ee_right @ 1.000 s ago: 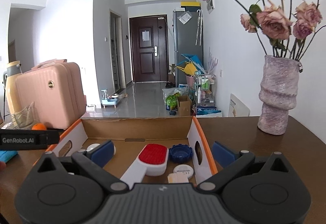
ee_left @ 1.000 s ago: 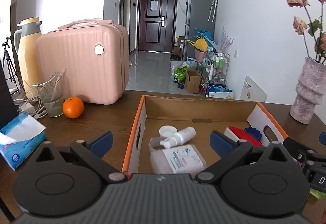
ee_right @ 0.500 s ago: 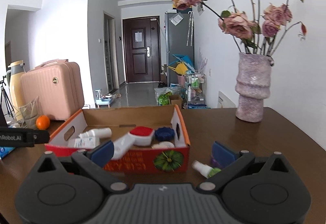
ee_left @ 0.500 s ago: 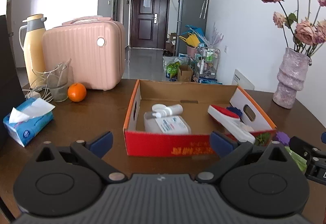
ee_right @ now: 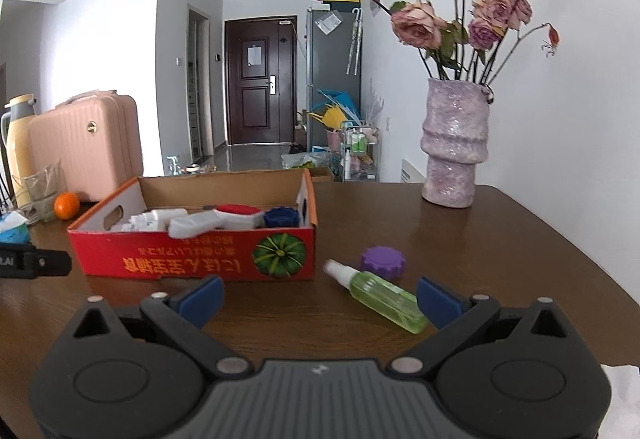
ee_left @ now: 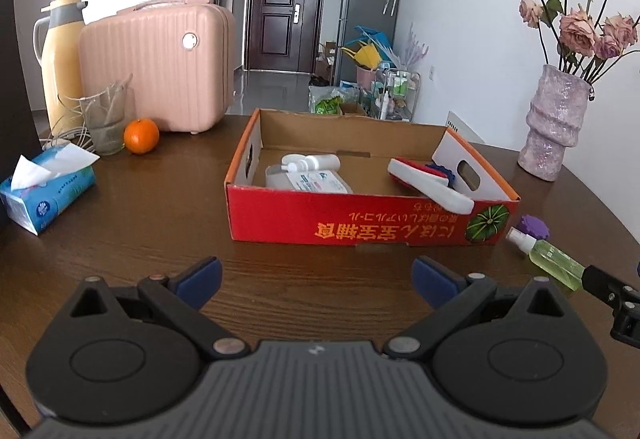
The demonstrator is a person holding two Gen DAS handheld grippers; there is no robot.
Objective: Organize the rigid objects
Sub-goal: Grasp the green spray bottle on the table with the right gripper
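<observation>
Done so far: Your red cardboard box (ee_left: pixel 360 223) already holds a white spray bottle (ee_left: pixel 310 162), a flat white pack (ee_left: pixel 308 182), a white brush with a red top (ee_left: pixel 428 187) and a blue cap (ee_right: pixel 281 217).
Left to do: The green spray bottle (ee_right: pixel 378 295) and the purple cap (ee_right: pixel 382 258) lie on the brown surface (ee_right: pixel 500 239), outside the box. I think you are more than half done.
Where they are: Both sit just beside the box's right front corner, near your right gripper (ee_right: pixel 318 295). The cap is just behind the bottle.
Left gripper (ee_left: pixel 316 277): Your jaws are wide apart and hold nothing. It hangs in front of the box.
Right gripper: Wide apart too, and holding nothing. The green bottle's end lies near the right blue pad.
How things look: The green bottle is clear, smooth and round like a tube, with a white top. The purple cap is round with bumpy edges. The box is thin card with low walls. The surface is dark shiny wood.
</observation>
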